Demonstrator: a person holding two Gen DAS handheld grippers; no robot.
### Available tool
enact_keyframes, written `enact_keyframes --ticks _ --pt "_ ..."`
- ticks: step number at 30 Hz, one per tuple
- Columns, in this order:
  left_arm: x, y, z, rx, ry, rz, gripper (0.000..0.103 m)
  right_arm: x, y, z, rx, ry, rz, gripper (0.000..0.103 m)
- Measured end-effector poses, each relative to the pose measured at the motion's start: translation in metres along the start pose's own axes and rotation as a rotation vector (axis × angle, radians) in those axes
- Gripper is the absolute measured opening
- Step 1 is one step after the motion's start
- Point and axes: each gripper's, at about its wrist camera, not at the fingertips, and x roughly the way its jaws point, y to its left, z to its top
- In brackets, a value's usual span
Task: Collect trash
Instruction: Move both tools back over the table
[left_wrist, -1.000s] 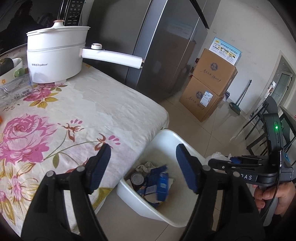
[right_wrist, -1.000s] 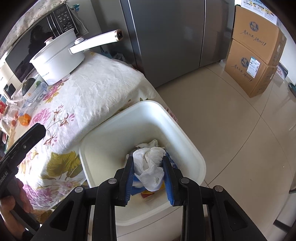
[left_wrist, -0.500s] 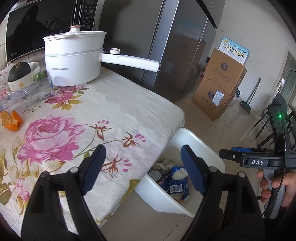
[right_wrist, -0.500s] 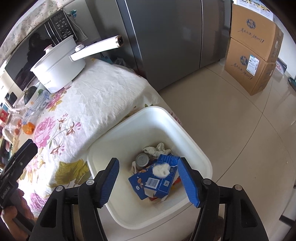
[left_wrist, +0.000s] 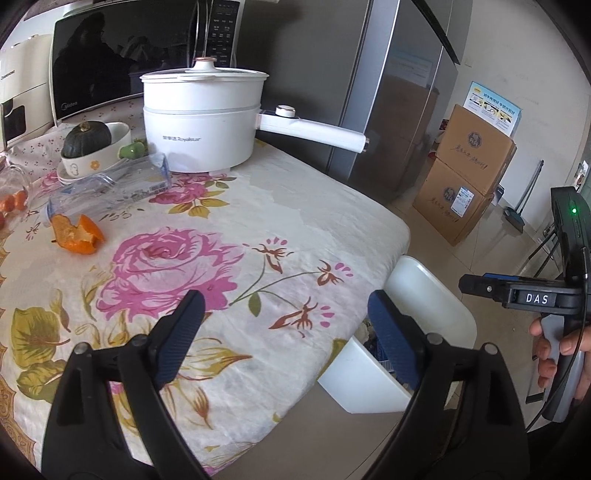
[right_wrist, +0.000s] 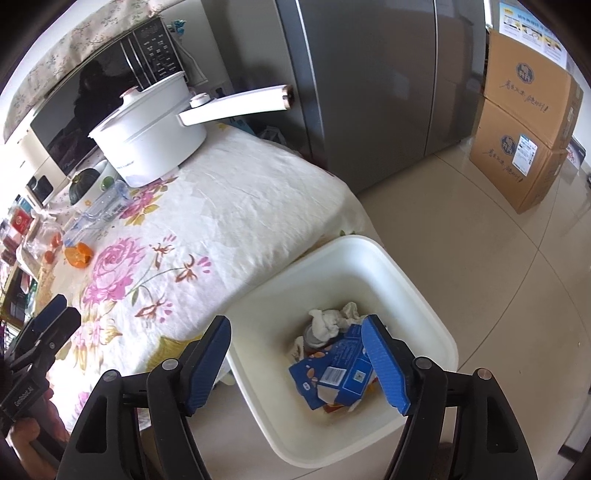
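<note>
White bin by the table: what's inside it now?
The white bin holds a blue carton, crumpled white tissue and a can partly covered. Whatever lies beneath stays hidden.

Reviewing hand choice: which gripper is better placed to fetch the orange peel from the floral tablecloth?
Left. The left gripper hangs over the tablecloth, jaws opening and empty, facing the orange peel. The right gripper is over the white plastic bin.

The right gripper (right_wrist: 299, 363) no longer pinches the crumpled tissue (right_wrist: 327, 321) — it lies in the white bin (right_wrist: 417, 295), jaws opening. The left gripper (left_wrist: 284, 332) has swung over the flowered tablecloth (left_wrist: 280, 221) — empty, jaws opening.
</note>
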Motion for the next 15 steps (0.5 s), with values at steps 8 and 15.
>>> enact_keyframes --ticks 8,15 --pt "-0.011 0.030 -0.004 -0.020 0.005 0.064 0.094 0.003 0.030 0.009 -0.018 -0.015 0.035 0.077" --pt "-0.019 0.059 -0.009 -0.035 0.024 0.123 0.097 0.010 0.061 0.016 -0.040 -0.023 0.067 0.080"
